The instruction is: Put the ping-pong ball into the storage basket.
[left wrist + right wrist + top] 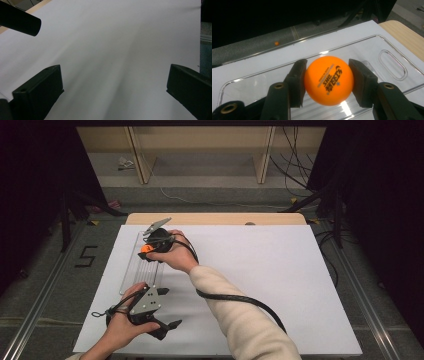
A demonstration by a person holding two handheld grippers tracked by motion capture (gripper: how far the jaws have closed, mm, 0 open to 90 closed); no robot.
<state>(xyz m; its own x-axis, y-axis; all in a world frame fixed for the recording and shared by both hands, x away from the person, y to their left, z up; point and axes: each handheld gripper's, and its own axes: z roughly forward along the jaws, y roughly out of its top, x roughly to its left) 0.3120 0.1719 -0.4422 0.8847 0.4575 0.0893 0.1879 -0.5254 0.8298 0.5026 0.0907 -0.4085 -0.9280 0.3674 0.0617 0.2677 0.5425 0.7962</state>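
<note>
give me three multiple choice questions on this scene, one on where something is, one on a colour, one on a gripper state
1. Where is the ball?
A. between the right gripper's pads, over the clear tray
B. lying on the bare white sheet
C. on the wooden shelf behind the table

2. What colour is the ball?
A. white
B. orange
C. green

3. How does the left gripper stand?
A. shut on the ball
B. shut on the tray's rim
C. open, nothing between its jaws

Answers:
1 A, the right gripper view shows both pads pressing its sides above the tray.
2 B, it is orange with dark print.
3 C, the left gripper view shows jaws wide apart over the white sheet.
</note>
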